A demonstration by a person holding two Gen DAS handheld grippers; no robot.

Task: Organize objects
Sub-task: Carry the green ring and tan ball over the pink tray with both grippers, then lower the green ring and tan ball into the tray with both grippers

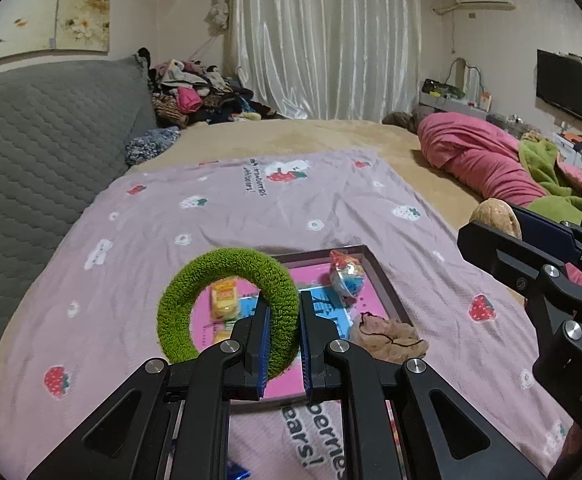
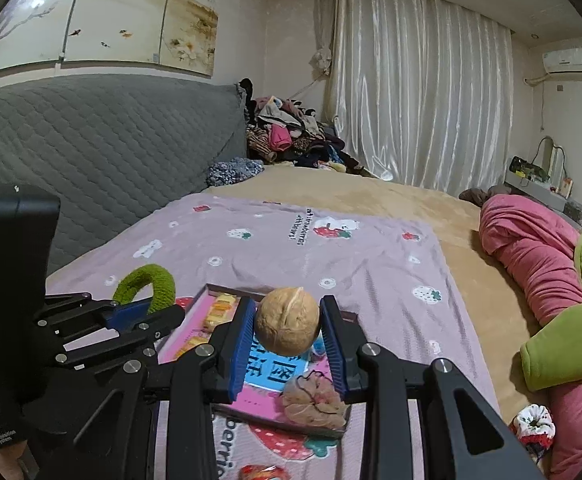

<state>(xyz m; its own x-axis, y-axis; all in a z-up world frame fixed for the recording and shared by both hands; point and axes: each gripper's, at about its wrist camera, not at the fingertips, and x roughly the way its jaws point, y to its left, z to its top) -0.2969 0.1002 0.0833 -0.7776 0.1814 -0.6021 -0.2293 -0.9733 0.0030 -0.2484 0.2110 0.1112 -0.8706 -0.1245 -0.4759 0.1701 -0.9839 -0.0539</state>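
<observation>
Surface: we work over a bed (image 1: 331,136) with a tan cover, on which a lilac strawberry-print blanket (image 1: 251,208) lies spread.
Tray: a shallow dark-rimmed box (image 1: 387,280) with a pink and blue printed floor sits on the blanket near us.
In the tray: we see yellow wrapped sweets (image 1: 224,300), a clear packet of coloured bits (image 1: 347,274) and a beige mesh scrunchie (image 1: 389,338) at the near right corner.
Left tool (image 1: 283,344): clenched on a fuzzy green ring (image 1: 227,304), which stands upright above the tray's left part.
Right tool (image 2: 287,344): grasping a walnut (image 2: 289,322) between its blue pads, above the tray.
Bed edge: a pink quilt (image 2: 531,248) and a green blanket (image 2: 563,344) are bunched on the right; a red and white scrunchie (image 2: 531,424) lies beside them.
Room: we see a grey quilted headboard (image 2: 103,152) on the left, a clothes pile (image 2: 291,132) in the corner, pale curtains (image 2: 419,92), a wall air conditioner (image 2: 569,64) and a wall television (image 1: 571,92).
</observation>
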